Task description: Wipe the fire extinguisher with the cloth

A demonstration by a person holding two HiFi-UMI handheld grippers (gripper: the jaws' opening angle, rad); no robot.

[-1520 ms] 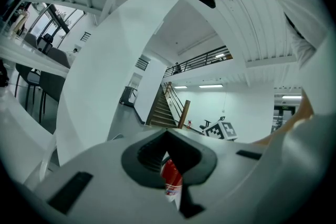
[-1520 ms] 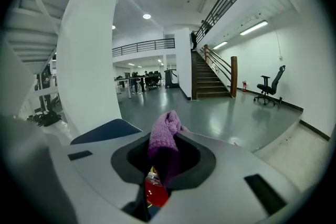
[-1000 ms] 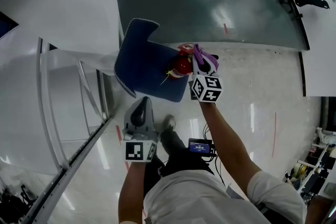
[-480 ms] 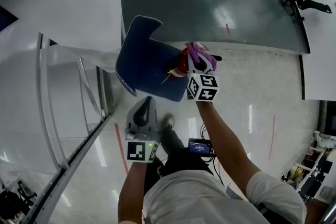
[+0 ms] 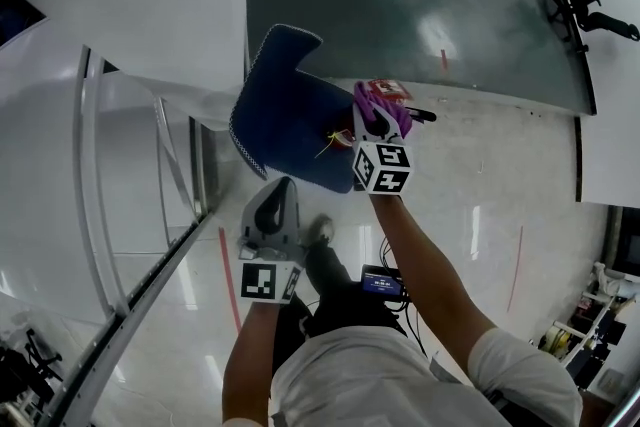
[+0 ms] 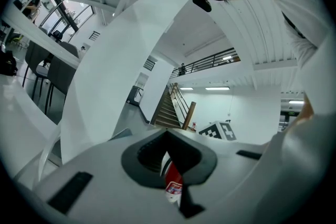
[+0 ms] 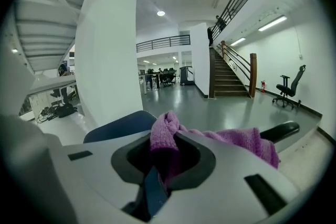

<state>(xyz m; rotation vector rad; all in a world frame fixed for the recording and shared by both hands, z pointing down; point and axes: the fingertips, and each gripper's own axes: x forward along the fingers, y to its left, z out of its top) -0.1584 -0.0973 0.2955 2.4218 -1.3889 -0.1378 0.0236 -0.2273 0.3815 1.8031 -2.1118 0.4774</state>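
As I read outward from my body, left gripper [image 5: 283, 185]: hangs low and nearest me, fingers pressed together on nothing, only a thin slit between them.
Right gripper [image 5: 378, 123]: reaches forward, fingers clenched on the cloth.
Cloth [image 7: 168, 131]: purple knit, bunched in the right fingers and spilling over their right side.
Fire extinguisher [image 5: 342, 139]: directly under the right fingers at the chair's right edge, mostly hidden by them. Red shows to their left and a black lever [image 5: 422, 115] pokes out to their right.
Long axis: I judge it runs left to right across the fingers, though I cannot tell whether it stands or lies.
Nearer arm: the right. The left is well apart, pointing at it.
Chair [image 5: 285, 115]: blue, just left of the extinguisher.
Floor [image 5: 480, 185]: pale and glossy beyond.
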